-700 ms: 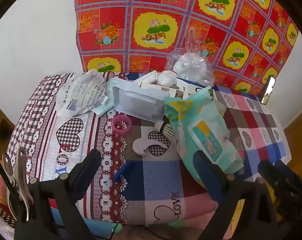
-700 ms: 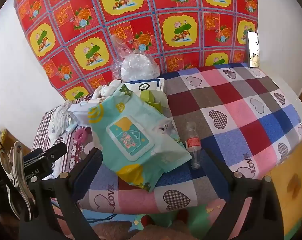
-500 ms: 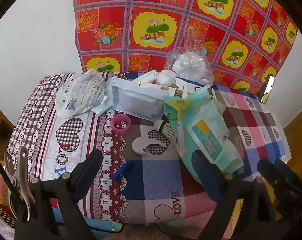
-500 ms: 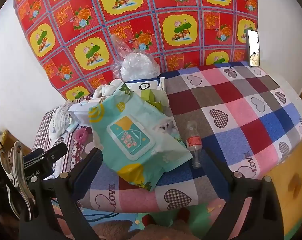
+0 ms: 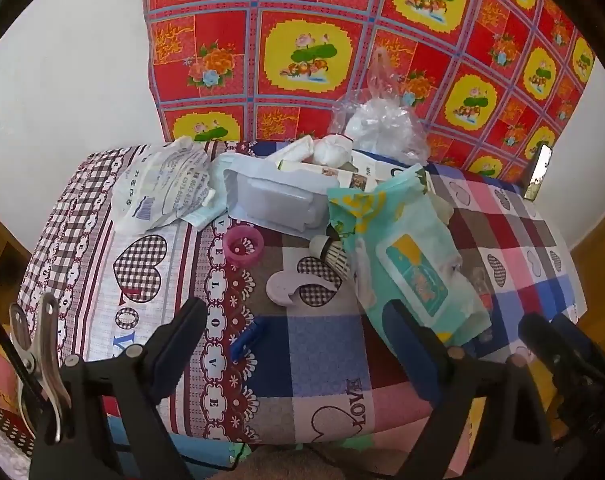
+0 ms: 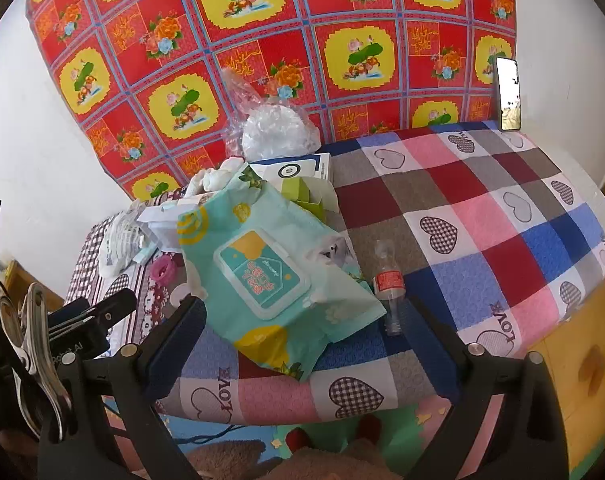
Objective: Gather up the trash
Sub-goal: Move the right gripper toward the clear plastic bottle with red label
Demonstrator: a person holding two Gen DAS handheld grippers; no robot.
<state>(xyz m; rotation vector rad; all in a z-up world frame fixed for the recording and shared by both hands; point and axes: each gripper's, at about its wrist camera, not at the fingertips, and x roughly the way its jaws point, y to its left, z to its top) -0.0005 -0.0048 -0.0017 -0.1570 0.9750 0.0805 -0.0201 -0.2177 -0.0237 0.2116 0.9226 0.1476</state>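
While litter covers its patchwork cloth, the counter (image 5: 326, 400) stands before a red floral hanging (image 6: 262, 40), and nothing on it appears gathered yet; the whole job looks still ahead. Both grippers hang above the near edge, tilted downward, jaws spread as wide as they go and holding nothing: the left gripper (image 5: 298, 348) over the blue-and-white squares, the right gripper (image 6: 314, 340) framing the teal wipes pack (image 6: 262, 276), which lies crumpled at mid-counter. Behind it sit a grey wipes pack (image 5: 278, 200), a printed bag (image 5: 162, 188) at the far left, a clear bag (image 6: 274, 132) against the hanging, and boxes (image 6: 298, 172) with balled tissue (image 5: 334, 148). Smaller pieces lie nearer: a bottle (image 6: 388, 284) just right of the teal pack, a shuttlecock (image 5: 334, 252), a pink cup (image 5: 244, 246), a pale hook-shaped piece (image 5: 282, 290) and a blue clip (image 5: 248, 338). The left view alone shows the shuttlecock, hook piece and clip clearly; the teal pack hides them from the right. The right view alone shows the bottle plainly, a phone (image 6: 507, 94) propped at the far corner, and the bare right half of the cloth. No bin shows in either view.
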